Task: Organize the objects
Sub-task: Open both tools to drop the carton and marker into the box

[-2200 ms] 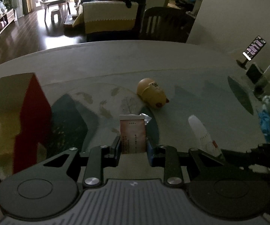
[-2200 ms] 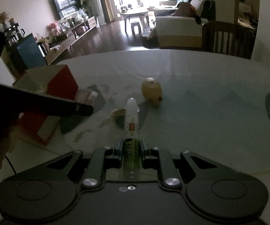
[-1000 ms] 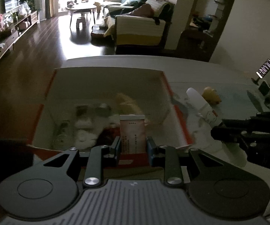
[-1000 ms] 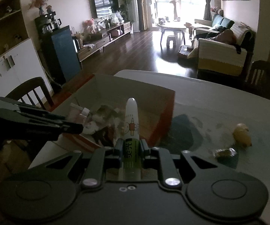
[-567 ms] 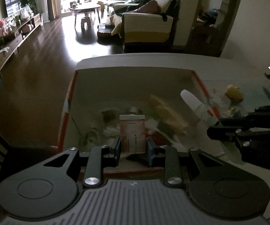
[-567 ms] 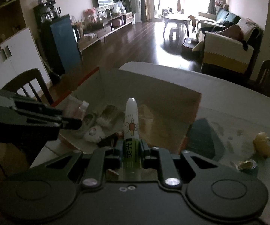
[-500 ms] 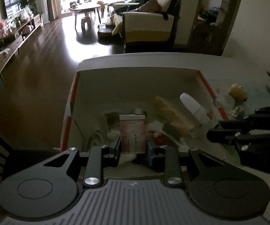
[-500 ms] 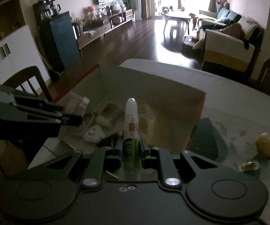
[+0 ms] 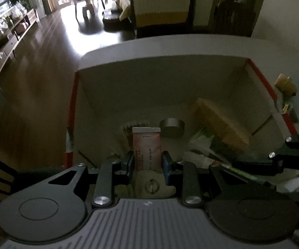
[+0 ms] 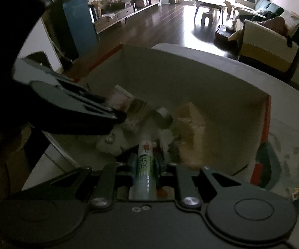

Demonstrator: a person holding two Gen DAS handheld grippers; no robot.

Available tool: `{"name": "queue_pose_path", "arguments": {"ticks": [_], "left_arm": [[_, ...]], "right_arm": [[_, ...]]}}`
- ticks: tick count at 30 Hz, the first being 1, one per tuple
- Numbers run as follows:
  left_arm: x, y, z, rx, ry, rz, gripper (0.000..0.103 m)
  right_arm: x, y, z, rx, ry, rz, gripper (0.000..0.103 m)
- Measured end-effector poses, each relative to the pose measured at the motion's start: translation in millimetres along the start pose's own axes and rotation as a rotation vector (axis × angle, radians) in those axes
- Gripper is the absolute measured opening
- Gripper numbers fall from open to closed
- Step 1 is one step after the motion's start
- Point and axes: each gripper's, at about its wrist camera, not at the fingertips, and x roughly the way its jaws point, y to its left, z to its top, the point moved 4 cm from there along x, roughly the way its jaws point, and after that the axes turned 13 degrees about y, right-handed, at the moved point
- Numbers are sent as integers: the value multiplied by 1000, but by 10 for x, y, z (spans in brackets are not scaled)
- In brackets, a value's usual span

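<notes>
Left gripper (image 9: 147,161) jaws clamping pink paper sachet (image 9: 146,145), right gripper (image 10: 145,164) jaws clamping white-green tube (image 10: 145,161), both at frame centre over red-edged cardboard box (image 9: 170,78)

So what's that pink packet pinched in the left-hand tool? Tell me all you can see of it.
The pink packet is a flat, slim sachet, pale salmon with a grey sealed strip across its top and small dark print too fine to read. It stands upright, its lower part clamped between the left gripper, and is held over the open cardboard box.
</notes>
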Motion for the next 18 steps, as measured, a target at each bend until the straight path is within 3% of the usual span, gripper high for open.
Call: {"name": "queue_pose_path", "arguments": {"ticks": [12, 18], "left_arm": [[271, -153, 133, 76, 100, 18, 27], [303, -172, 141, 72, 111, 30, 27]], "right_arm": [[26, 20, -1, -22, 32, -5, 23], [-147, 51, -97, -25, 1, -3, 44]]}}
